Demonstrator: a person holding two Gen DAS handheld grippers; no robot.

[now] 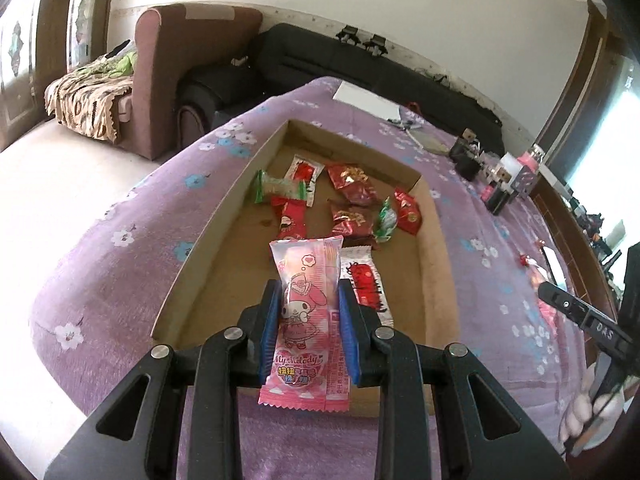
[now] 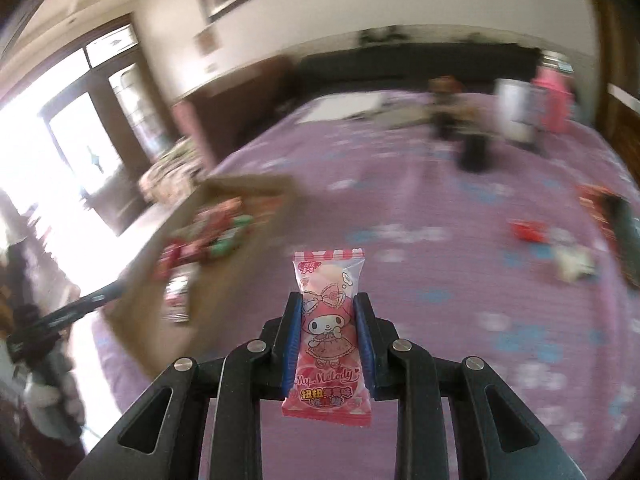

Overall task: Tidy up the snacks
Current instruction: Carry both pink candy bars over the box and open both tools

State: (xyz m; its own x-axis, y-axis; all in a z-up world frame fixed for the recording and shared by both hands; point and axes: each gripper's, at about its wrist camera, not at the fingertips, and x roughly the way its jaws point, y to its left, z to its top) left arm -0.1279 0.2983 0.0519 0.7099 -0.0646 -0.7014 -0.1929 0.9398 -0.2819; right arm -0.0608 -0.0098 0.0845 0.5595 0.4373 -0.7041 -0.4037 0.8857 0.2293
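Blurring smears the right wrist view, so the box (image 2: 224,216) and its contents there are hard to read. Sharp in the left view, the box (image 1: 224,216) on the purple cloth (image 1: 120,208) keeps bare floor near its front. Each gripper, left (image 1: 309,322) and right (image 2: 328,340), clamps a pink candy pack (image 1: 306,320) (image 2: 329,336), long axis along the fingers.

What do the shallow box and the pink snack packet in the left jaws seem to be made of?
Box: likely plain brown cardboard, matte, with raw-looking thin walls and a few dark stains on its floor.
Pink snack packet: apparently thin printed plastic film, glossy, with crimped zigzag ends and a partly see-through top.
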